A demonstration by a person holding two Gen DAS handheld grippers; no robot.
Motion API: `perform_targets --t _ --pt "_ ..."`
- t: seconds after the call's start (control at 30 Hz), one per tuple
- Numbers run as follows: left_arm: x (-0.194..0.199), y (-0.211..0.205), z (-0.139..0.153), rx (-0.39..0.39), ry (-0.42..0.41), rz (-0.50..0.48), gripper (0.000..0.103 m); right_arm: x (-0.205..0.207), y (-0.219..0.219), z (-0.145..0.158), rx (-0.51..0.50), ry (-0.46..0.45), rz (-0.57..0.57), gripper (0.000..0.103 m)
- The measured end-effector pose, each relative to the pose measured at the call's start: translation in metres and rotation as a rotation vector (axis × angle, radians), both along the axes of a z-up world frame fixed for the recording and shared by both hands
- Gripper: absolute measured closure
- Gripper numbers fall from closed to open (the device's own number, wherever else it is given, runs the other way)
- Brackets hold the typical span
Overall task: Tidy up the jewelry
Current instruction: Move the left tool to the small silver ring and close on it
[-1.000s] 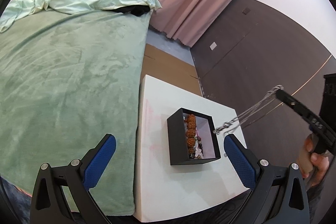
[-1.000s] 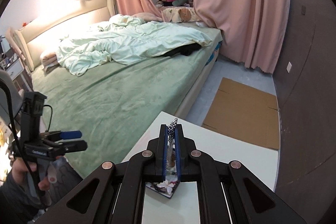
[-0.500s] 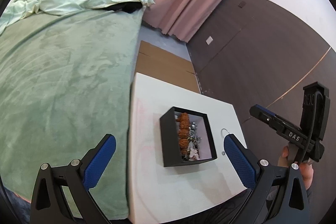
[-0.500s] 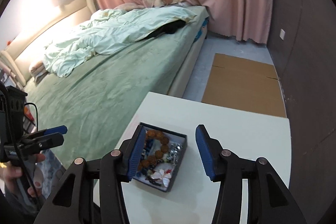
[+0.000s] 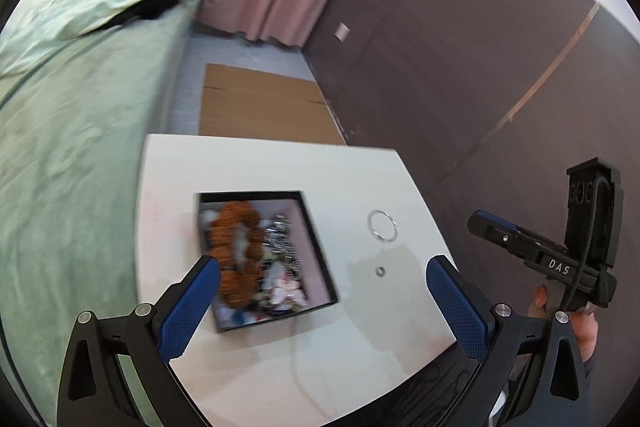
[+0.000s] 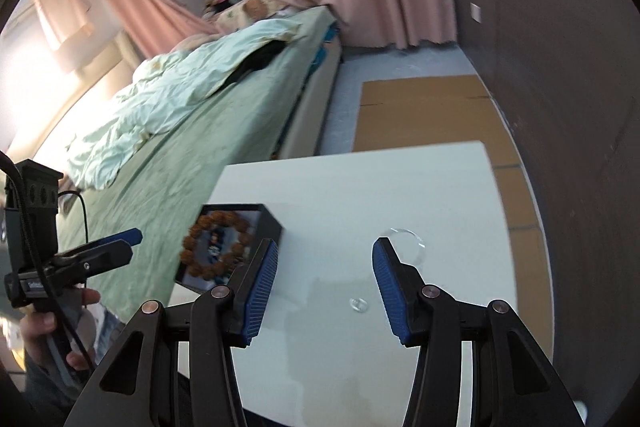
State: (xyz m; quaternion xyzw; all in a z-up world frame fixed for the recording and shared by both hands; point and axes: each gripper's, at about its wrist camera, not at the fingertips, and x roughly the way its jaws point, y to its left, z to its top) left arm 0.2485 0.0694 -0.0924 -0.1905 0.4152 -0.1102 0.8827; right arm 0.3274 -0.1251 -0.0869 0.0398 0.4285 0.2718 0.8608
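On the white table, left wrist view: your left gripper hangs above the near edge with its blue pads spread wide, holding nothing. The black box sits under and just ahead of the left pad, open on top. Inside the box lie a brown bead bracelet, a silver chain heaped beside the bracelet toward the dark wall, and some pale blurred pieces at the near end that you cannot make out. On the bare tabletop wall-side of the box, well apart from it, lies a thin silver hoop; a small ring lies nearer to you than the hoop. Your right gripper shows at the frame's right, off the table edge; from here you cannot tell its gap.

On the same table, right wrist view: your right gripper has its pads wide apart and holds nothing. The box sits at the bed-side corner of the table, partly behind the left pad, the bracelet looped inside. The hoop lies just ahead of the right pad, the ring between the pads lower down. Your left gripper shows bed-side of the box, off the table. View is motion-blurred.
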Motion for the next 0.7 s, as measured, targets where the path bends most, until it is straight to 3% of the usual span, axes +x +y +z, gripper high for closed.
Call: perform_targets --t 0.23,0.33,0.37,0.57,0.7 --pt "0.026 -0.06 -0.009 0.072 0.023 -0.147 0.008 -0.008 -0.05 -0.025 0.058 0.047 -0.092 0.053" --pt "0.041 -0.081 -0.018 0.109 0.058 -0.208 0.021 -0.008 -0.07 -0.036 0.085 0.087 -0.138 0.052" --pt "0.048 -0.087 -0.023 0.113 0.084 -0.222 0.03 -0.009 -0.074 -0.039 0.093 0.098 -0.147 0.048" --pt "0.07 -0.118 -0.046 0.152 0.177 -0.267 0.054 -0.01 -0.097 -0.052 0.152 0.137 -0.183 0.036" --pt "0.078 -0.134 -0.061 0.183 0.226 -0.287 0.059 -0.011 -0.11 -0.06 0.159 0.154 -0.213 0.035"
